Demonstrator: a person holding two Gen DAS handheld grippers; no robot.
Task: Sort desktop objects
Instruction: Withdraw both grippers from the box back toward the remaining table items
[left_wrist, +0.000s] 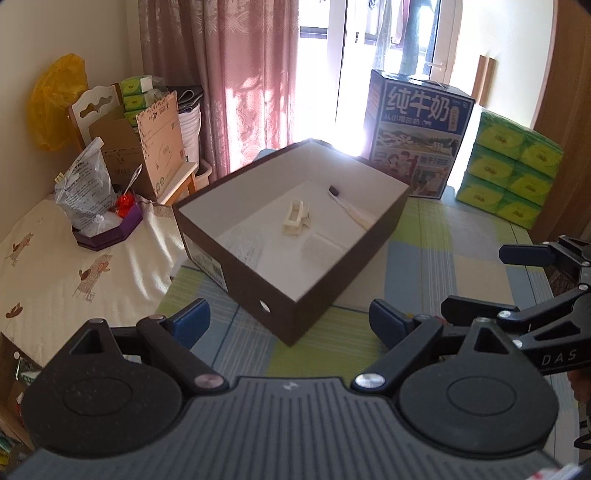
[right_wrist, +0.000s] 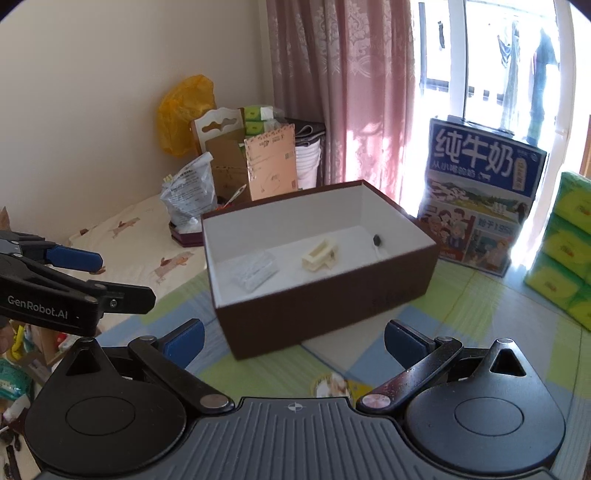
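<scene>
Brown box on desk, open top. Inside box: cream clip at centre, toothbrush by far wall, clear pack near left wall. Left tool & right tool both short of box, jaws apart, nothing held.

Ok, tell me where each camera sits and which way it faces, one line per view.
Left wrist: on the left hand-held gripper, angled down at the brown box from its near corner; own open fingers show, the right hand-held gripper at the right edge.
Right wrist: on the right hand-held gripper, angled down at the box's long side; own open fingers show, the left one at the left edge.
Shared: box, cream clip, milk carton, curtain.
</scene>
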